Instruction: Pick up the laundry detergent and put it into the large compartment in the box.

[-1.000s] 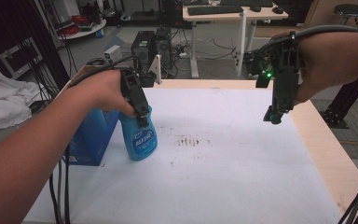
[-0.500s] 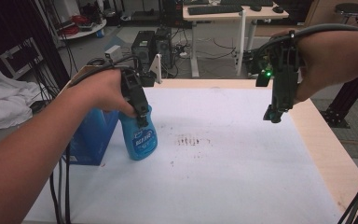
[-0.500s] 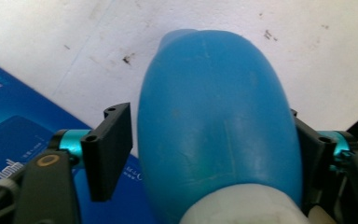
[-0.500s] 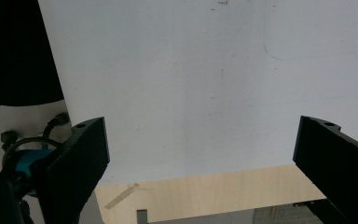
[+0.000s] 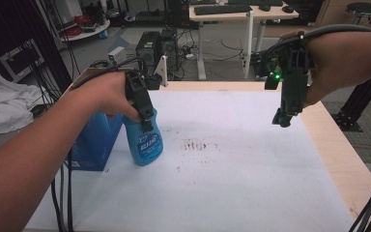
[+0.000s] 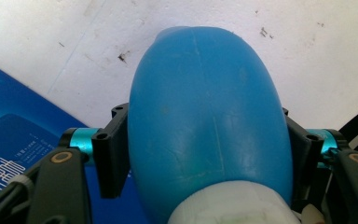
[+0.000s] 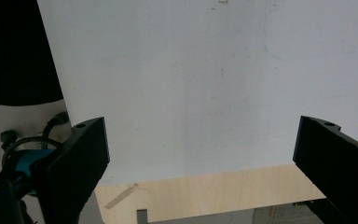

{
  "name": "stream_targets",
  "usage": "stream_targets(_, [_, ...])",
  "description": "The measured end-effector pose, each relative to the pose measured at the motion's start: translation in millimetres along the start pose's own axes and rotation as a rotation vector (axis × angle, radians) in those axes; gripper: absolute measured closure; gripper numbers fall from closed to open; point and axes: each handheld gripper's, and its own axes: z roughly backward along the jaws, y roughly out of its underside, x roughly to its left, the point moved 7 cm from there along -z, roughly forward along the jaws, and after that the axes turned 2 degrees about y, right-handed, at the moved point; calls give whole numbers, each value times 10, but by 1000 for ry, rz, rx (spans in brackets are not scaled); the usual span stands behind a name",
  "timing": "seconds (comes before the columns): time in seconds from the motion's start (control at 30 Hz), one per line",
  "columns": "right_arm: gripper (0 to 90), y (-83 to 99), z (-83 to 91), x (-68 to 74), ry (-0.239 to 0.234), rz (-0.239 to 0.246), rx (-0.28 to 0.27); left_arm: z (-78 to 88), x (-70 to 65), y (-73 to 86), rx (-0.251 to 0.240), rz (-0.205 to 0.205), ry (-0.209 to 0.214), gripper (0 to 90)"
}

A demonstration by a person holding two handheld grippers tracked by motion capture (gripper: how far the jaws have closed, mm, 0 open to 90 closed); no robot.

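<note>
Since nothing has shifted over the last second, the left gripper (image 5: pixel 147 123) stays clamped on the blue spray bottle (image 5: pixel 145 142) at nine o'clock of the white mat (image 5: pixel 232 169), while the right gripper (image 5: pixel 282 118), jaws wide and empty, hovers at two o'clock, suggesting a pause before any spraying.

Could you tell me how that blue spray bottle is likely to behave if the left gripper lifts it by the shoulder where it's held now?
The blue bottle looks like smooth, rounded plastic, so it may slip down between the left gripper's fingers. Its walls probably flex slightly under squeeze. Held high, it should hang fairly steady; how full it is cannot be seen, so its weight is uncertain.
</note>
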Motion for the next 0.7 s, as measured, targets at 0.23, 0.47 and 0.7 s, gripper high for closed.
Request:
stream_targets(0.23, [25,-7,-5,0,0,-8,1,8,-2,1,14,-11,-7,357])
stream_targets(0.47, [25,-24,-7,2,1,-2,-2,16,-32,15,23,-21,-22,366])
stream_targets(0.7, [25,-18,3,6,5,-2,-5,219,-94,71,3,-40,-38,367])
